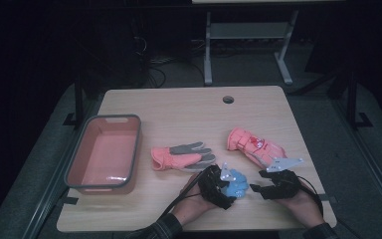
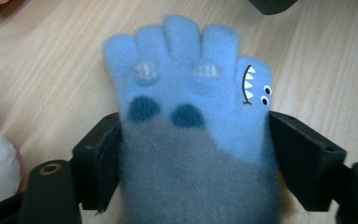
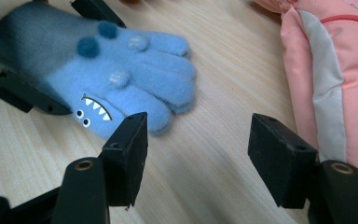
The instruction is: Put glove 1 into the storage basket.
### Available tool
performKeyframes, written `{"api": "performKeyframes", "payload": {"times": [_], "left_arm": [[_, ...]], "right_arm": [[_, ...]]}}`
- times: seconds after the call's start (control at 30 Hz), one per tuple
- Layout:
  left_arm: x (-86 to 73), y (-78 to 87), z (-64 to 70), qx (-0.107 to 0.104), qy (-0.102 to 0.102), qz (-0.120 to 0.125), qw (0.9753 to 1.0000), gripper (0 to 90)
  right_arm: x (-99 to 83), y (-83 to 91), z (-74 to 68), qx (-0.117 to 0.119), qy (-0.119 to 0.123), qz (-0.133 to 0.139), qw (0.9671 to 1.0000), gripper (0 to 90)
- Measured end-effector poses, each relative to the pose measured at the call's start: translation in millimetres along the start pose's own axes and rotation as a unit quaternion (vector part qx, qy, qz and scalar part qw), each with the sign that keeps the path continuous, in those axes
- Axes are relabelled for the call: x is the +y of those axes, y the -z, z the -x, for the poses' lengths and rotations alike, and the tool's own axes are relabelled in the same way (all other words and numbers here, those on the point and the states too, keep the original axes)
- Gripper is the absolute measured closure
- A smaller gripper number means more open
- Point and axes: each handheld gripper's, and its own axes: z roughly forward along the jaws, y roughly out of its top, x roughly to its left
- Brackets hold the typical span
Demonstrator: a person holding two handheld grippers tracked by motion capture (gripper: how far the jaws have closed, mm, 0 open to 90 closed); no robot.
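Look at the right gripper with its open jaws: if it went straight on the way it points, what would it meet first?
Probably the blue glove, at its fingertips, which lie just ahead of the right gripper and slightly left of its line. The left gripper holds that glove. Depth is uncertain; bare table lies dead centre.

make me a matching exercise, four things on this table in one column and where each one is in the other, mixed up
Things:
1. blue glove
2. pink tub
3. pink glove with grey fingers
4. right gripper

Places:
a. at the table's left side
b. open over bare wood, next to the blue glove
c. between the left gripper's jaws
d. flat on the table just right of the tub

Pairs: 1-c, 2-a, 3-d, 4-b
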Motion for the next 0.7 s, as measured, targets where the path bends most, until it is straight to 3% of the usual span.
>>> {"api": "performKeyframes", "payload": {"times": [0.17,0.27,0.33,0.5,0.7], "left_arm": [[-1.5,4.2,-4.8,0.002,0.002,0.004,1.0,46.2],[-2.3,6.8,-7.7,-0.007,-0.004,0.002,1.0,61.8],[-2.4,7.6,-11.3,-0.021,0.004,0.001,0.9998,69.4],[-4.7,8.6,-23.1,-0.061,0.039,0.009,0.9974,74.9],[-5.4,15.6,-29.7,-0.068,0.053,0.014,0.9961,76.6]], "right_arm": [[-0.1,-0.6,-0.3,0.002,0.0,0.0,1.0,37.3],[-0.4,-1.9,-0.7,0.005,0.001,-0.004,1.0,36.9],[-0.7,-3.1,-0.9,0.007,0.0,-0.004,1.0,36.4],[-2.6,-6.1,-1.5,0.008,0.004,-0.005,0.9999,34.3],[-3.5,-9.7,-2.9,0.003,0.007,-0.004,1.0,31.3]]}}
